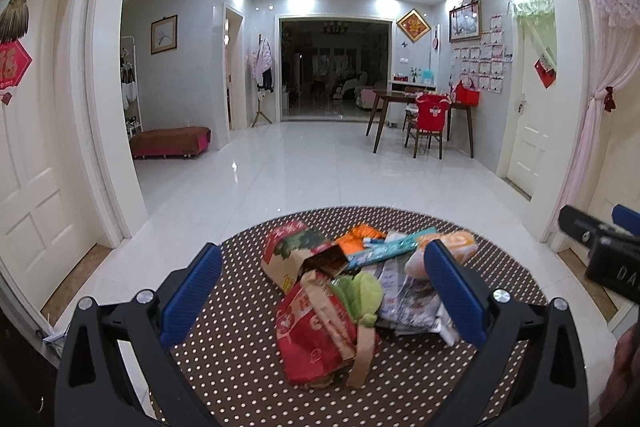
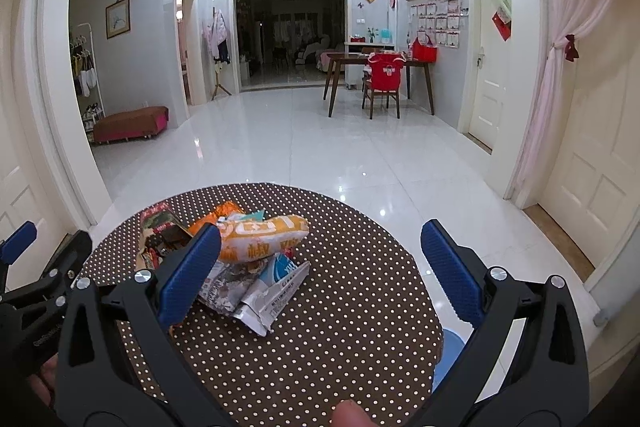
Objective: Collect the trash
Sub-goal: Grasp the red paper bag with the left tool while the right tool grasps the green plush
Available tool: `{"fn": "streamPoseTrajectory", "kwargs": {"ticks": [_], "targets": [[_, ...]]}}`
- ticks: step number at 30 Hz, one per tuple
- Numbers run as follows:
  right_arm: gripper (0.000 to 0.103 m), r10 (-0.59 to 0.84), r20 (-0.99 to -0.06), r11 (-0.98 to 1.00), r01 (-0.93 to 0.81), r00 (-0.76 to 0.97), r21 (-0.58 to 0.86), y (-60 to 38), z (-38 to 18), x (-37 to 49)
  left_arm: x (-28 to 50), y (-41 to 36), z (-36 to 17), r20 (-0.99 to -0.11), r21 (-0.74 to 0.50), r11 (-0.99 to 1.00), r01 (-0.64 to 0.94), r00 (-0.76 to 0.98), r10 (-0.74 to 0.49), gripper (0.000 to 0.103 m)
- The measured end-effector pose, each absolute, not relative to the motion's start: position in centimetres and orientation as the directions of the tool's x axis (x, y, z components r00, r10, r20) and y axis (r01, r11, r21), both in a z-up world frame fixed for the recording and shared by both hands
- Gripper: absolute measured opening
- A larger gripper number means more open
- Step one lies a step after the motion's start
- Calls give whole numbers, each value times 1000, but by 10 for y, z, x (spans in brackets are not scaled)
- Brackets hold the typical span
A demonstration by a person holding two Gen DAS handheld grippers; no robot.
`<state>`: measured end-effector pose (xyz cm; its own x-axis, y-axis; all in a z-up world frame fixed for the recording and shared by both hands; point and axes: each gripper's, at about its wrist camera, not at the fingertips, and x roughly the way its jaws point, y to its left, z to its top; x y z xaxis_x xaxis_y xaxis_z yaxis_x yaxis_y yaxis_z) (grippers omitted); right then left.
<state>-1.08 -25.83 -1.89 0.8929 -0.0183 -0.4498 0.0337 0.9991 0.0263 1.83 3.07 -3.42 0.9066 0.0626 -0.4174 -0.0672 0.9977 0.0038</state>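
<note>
A: Claws first. The left claw (image 1: 324, 291) is spread wide and holds nothing, its blue pads (image 1: 192, 293) standing either side of the trash heap (image 1: 352, 279) on the round polka-dot bench (image 1: 240, 359). The right claw (image 2: 320, 271) is just as wide and just as empty.

B: Where does the trash lie from each?

A: In the left wrist view the heap sits between the fingers, the red paper bag (image 1: 316, 335) nearest, a green wrapper (image 1: 358, 293) on top of it, a torn carton (image 1: 300, 255) behind. In the right wrist view the heap is off to the left; the orange snack bag (image 2: 260, 237) rests on a crumpled foil packet (image 2: 260, 299), partly behind the left pad.

B: So how should the pickup go?

A: I'd take one loose top piece, not the whole heap. Lower the left claw over the red bag's folded edge, pinch across the thin part, and lift slowly so neighbours don't drag along.

B: And the poses?

A: Both point forward and slightly down over the bench, side by side, apart from the trash. A blue bin-like thing (image 2: 450, 347) shows under the bench's right edge; I can't tell what it is.
</note>
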Motion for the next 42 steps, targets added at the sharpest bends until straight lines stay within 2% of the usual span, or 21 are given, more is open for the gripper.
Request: {"fn": "streamPoseTrajectory", "kwargs": {"ticks": [12,16,24,29,33,35,37,42], "targets": [[98,-7,-579,999,31,816,32,-264,-73,7,32,59,-104,-586,30,996,-80,806,82,99],[98,7,-616,999,25,788,44,-264,-89,14,52,54,-115,-606,24,998,-64,793,65,99],[98,37,-648,999,-4,761,52,-257,-103,20,103,49,-134,-640,61,994,-89,761,108,99],[98,146,-657,989,-110,740,96,-237,-107,25,105,64,-145,-674,-41,998,-39,739,1,99],[97,309,-667,950,-248,678,188,-208,-113,33,94,81,-155,-680,-96,995,-35,732,-40,99],[92,382,-677,923,-303,629,238,-191,-120,42,90,89,-159,-684,-122,992,-34,728,-59,99],[75,439,-680,897,-330,587,294,-180,-127,51,89,95,-159,-682,-128,991,-40,729,-59,99],[62,489,-692,871,-341,531,354,-161,-138,76,84,100,-160,-687,-117,993,-30,725,-59,99]]}}
